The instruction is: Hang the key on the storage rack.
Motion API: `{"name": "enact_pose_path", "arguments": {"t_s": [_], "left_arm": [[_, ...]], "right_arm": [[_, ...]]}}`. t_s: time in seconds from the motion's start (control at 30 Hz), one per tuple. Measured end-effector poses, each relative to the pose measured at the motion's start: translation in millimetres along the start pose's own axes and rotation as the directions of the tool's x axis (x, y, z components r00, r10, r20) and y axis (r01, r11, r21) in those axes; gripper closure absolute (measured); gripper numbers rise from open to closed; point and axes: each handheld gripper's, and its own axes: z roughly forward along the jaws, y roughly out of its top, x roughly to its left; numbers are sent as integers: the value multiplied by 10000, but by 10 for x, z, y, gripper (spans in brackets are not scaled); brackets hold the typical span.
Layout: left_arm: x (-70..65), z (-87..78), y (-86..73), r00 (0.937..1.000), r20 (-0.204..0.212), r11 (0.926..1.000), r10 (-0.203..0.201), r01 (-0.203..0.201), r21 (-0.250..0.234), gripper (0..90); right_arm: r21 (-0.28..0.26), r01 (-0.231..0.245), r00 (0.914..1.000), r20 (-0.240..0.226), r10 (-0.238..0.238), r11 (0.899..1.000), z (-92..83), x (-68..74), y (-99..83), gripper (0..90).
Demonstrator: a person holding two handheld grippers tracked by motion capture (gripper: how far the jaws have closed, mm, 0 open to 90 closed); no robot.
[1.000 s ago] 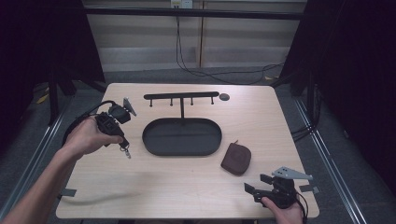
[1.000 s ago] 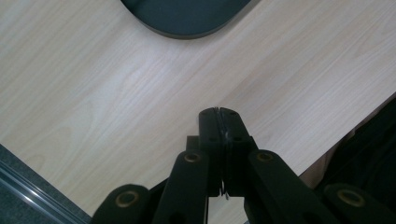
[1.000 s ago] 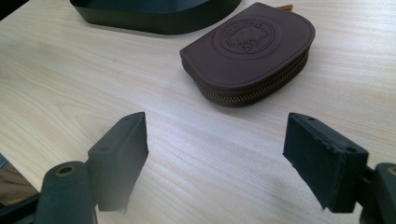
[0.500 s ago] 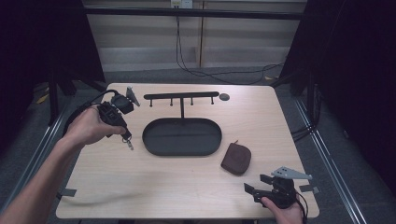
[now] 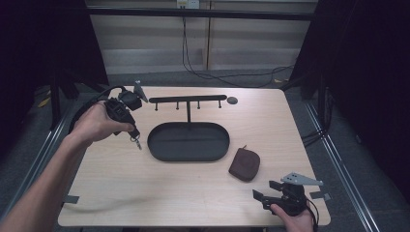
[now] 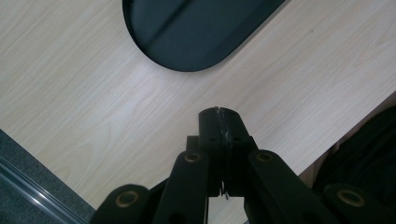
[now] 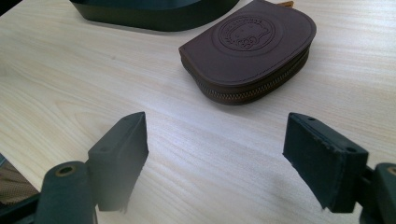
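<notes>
The counter [image 5: 145,193] carries a dark oval tray [image 5: 188,141] at its middle, long axis running left to right, under a hook rack [image 5: 187,99]. A brown zip pouch [image 7: 247,51] lies just off the tray's right end, ahead of the right hand-held gripper [image 7: 233,154], jaws wide, at the near right corner. The left hand-held gripper [image 6: 218,121], nearer the rack's left end, pinches a small keyring [image 5: 137,141], probably; bare wood surrounds it.

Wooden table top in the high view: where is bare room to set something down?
The near-left stretch of the wooden table, bordered by the black oval tray, is bare. So is the far-right corner beyond the small grey disc. It is crowded between the tray and the brown zipped leather pouch.
</notes>
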Motion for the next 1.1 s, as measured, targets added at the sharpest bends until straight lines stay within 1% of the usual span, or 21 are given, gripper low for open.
{"name": "enact_pose_path", "arguments": {"t_s": [0.07, 0.2, 0.3, 0.37, 0.43, 0.5, 0.63, 0.73, 0.77, 0.87, 0.9, 1.0, 1.1], "left_arm": [[-18, 13, 16, 10000, -13, 9999, 62, -62, 81, 891], [-47, 2, 73, 10000, -10, 9999, 68, -68, 84, 891], [-38, -56, 128, 10000, -52, 10000, -15, 14, -54, 892], [-39, -86, 163, 10000, -61, 9999, -79, 78, -135, 892], [-44, -103, 194, 9999, -127, 9998, -100, 98, -152, 891], [-38, -113, 230, 9999, -109, 9998, -109, 107, -182, 891], [-15, -137, 324, 9996, -50, 9993, -293, 292, -254, 892], [-4, -157, 387, 9994, -134, 9992, -333, 331, -204, 891], [-8, -163, 415, 9992, -226, 9995, -315, 313, -90, 891], [-6, -189, 469, 9990, -306, 9994, -324, 321, -94, 892], [-7, -195, 484, 9986, -326, 9991, -409, 404, -162, 892], [7, -224, 532, 9984, -299, 9986, -481, 474, -238, 892], [17, -230, 583, 9982, -337, 9986, -498, 492, -179, 891]], "right_arm": [[8, 4, 10000, -8, -4, 10000, 1, 1, 0, 217], [57, -20, 10000, -34, 20, 10000, 8, 1, 3, 217], [37, 34, 10000, -37, -34, 10000, 8, 4, 2, 217], [22, -16, 10000, -38, 16, 10000, 5, -1, 2, 217], [35, -8, 10000, -49, 8, 10000, 5, -4, 1, 217], [57, -21, 10000, -56, 22, 10000, 7, -1, 1, 217], [57, -17, 10000, -79, 17, 10000, 5, -4, 1, 217], [36, -6, 10000, -86, 7, 10000, 5, -6, 0, 217], [29, -7, 10000, -86, 7, 10000, 3, -7, 0, 217], [31, -21, 10000, -92, 21, 10000, 5, -11, 0, 217], [49, -24, 10000, -96, 24, 10000, 6, -10, 0, 217], [42, 1, 9999, -118, -1, 10000, 1, -3, -1, 217], [40, -13, 9999, -122, 14, 10000, -1, -3, -2, 217]]}}
